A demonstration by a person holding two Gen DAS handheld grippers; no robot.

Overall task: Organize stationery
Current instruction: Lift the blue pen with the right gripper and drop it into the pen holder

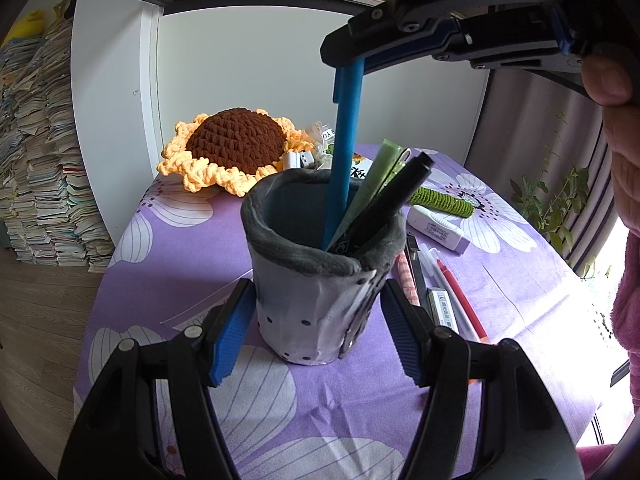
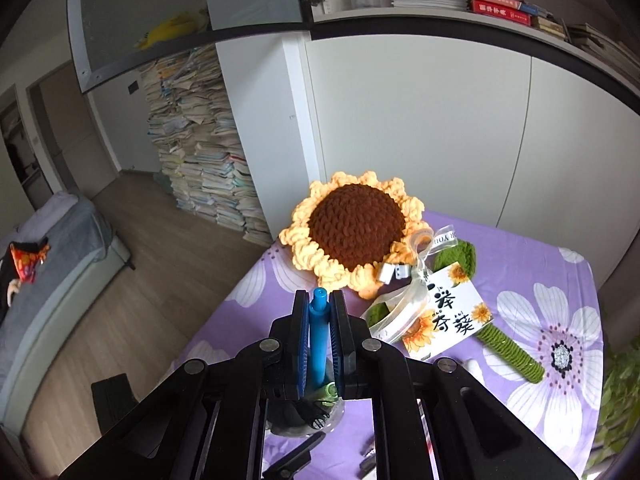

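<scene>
A grey pen holder (image 1: 316, 284) stands on the purple flowered tablecloth (image 1: 168, 264). It holds a black pen (image 1: 384, 204) and a green ruler (image 1: 376, 180). My left gripper (image 1: 316, 328) is open, its blue pads either side of the holder's base, not touching. My right gripper (image 2: 319, 312) is shut on a blue pen (image 2: 320, 344), seen from above in the left wrist view (image 1: 346, 140), its lower end inside the holder. The right gripper also shows at the top of the left wrist view (image 1: 348, 56).
Right of the holder lie a white correction tape (image 1: 436, 228), an eraser (image 1: 442, 306), a red pen (image 1: 460, 300) and other pens. A crocheted sunflower (image 2: 356, 228) with a card (image 2: 444, 316) lies at the table's back. Book stacks (image 2: 200, 152) stand on the floor.
</scene>
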